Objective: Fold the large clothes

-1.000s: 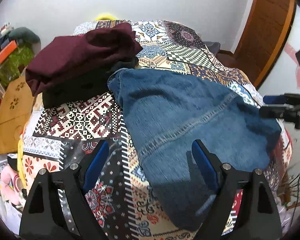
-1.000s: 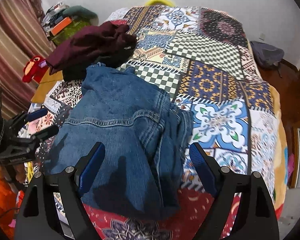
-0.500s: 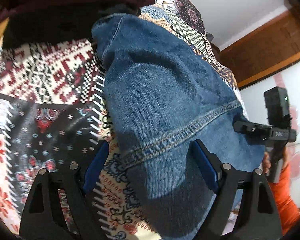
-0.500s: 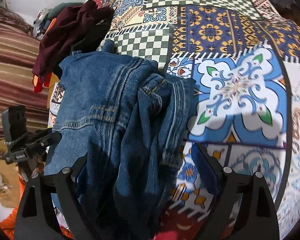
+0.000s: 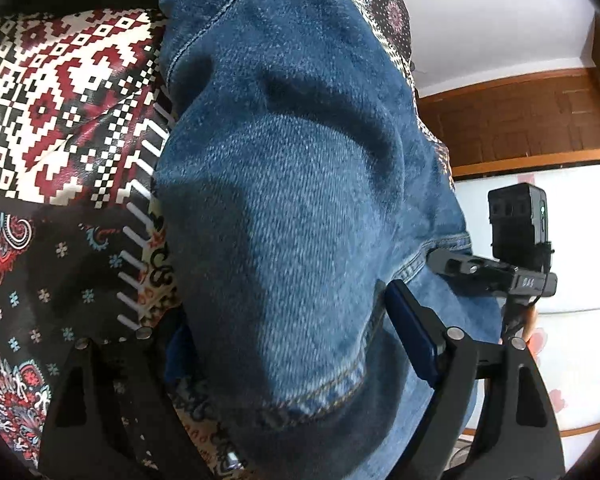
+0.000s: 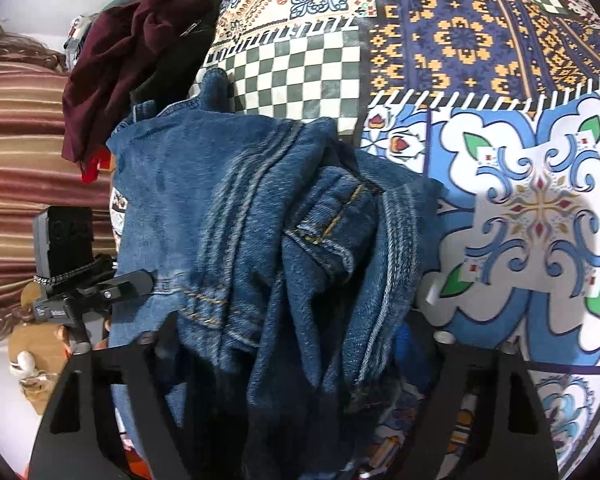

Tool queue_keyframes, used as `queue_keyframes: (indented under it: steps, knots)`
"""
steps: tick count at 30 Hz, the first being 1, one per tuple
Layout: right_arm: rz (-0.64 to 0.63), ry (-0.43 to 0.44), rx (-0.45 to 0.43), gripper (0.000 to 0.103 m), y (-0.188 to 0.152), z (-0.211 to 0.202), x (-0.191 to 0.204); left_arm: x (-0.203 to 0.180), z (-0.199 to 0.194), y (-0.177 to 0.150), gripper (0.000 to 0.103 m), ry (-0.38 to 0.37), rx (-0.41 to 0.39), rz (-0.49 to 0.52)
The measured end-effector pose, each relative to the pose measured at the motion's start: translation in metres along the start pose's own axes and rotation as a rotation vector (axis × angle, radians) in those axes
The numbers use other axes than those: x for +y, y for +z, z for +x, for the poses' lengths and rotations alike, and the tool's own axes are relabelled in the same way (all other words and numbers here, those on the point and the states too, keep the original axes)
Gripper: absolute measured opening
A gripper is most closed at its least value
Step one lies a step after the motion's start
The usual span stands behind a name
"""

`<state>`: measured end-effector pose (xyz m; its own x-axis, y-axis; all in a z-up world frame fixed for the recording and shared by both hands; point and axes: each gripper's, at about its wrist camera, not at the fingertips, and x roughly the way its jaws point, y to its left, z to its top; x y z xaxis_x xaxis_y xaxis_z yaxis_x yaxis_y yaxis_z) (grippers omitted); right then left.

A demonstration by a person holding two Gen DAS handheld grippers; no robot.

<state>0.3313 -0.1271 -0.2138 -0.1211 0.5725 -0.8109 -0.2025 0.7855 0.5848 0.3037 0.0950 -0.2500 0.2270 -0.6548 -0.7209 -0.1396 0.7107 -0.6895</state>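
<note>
A blue denim garment [image 5: 300,208] lies bunched on a patchwork bedspread [image 5: 60,92]. My left gripper [image 5: 296,344] is open with its jaws wide apart, and the denim hem bulges between them. In the right wrist view the same denim [image 6: 236,232] shows a seam and a folded band. My right gripper [image 6: 288,344] is open and straddles the near edge of the denim. Each gripper shows in the other's view: the right one [image 5: 496,272] at the garment's right side, the left one [image 6: 96,288] at its left side.
A maroon garment on a black one [image 6: 132,48] lies at the far left of the bed. The patterned bedspread [image 6: 520,208] stretches right of the denim. A wooden panel [image 5: 520,120] and white wall stand beyond the bed. A striped curtain [image 6: 24,152] hangs left.
Both grippers have moved down and forward onto the denim, which now fills the space between their open jaws. The denim has bunched up at its near edge.
</note>
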Motion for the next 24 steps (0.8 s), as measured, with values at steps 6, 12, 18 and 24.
queue_keyframes:
  steps: [6, 12, 18, 24]
  knots:
    - [0.003, 0.000, -0.051, 0.040, -0.015, -0.010, 0.015, -0.015, -0.009, -0.001, 0.056, 0.028, -0.036, 0.042]
    - [-0.111, -0.050, -0.124, 0.034, -0.033, -0.044, 0.063, -0.046, -0.042, -0.012, 0.041, 0.035, -0.083, 0.120]
    - [-0.245, -0.065, -0.269, 0.033, -0.043, -0.090, 0.125, -0.099, -0.106, -0.031, 0.039, 0.072, -0.219, 0.271]
    - [-0.373, -0.022, -0.425, 0.033, -0.026, -0.135, 0.203, -0.129, -0.202, -0.030, 0.039, 0.075, -0.411, 0.360]
